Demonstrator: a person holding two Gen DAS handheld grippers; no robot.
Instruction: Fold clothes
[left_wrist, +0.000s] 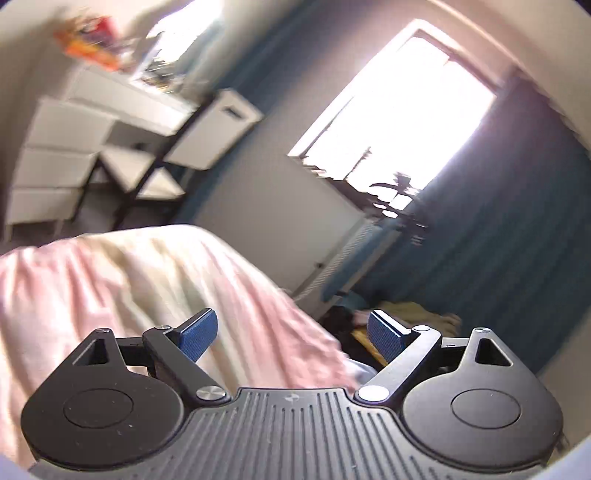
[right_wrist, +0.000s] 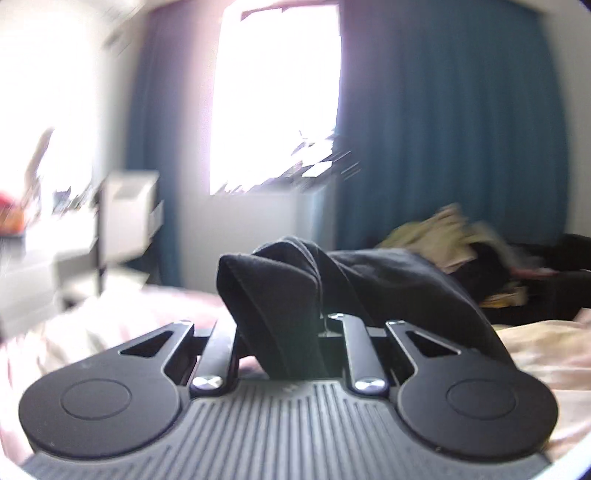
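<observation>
Black knit fabric, a dark bunched garment (right_wrist: 295, 288), is the working item. It rises in folds directly ahead of the right gripper (right_wrist: 295, 332), whose jaws are drawn close together and clamped on it, with the rest trailing off to the right over the pale pink and cream wrinkled bedspread (left_wrist: 129, 280).

1. Left side: the left gripper (left_wrist: 291, 332) has its blue-padded fingers (left_wrist: 199, 332) spread wide with nothing between them. Bring it to a free edge of the dark garment before you close it.
2. Take a hem or a shoulder seam rather than a loose fold, so the cloth will hang flat between both grippers.
3. Right side: hold the clamp firm. The bite looks shallow, and a quick swing could probably pull the fabric out.
4. Lay the garment on a bare part of the bedspread, well apart from the heap of yellow, cream and dark clothes (right_wrist: 454, 236) at the far right.

Limits of view:
- Both pictures are smeared, so small details are unreliable.
- The right fingertips are buried under the cloth.
- The garment's type and full outline cannot be made out.
- The bright window (right_wrist: 277, 96) washes out its surroundings.
</observation>
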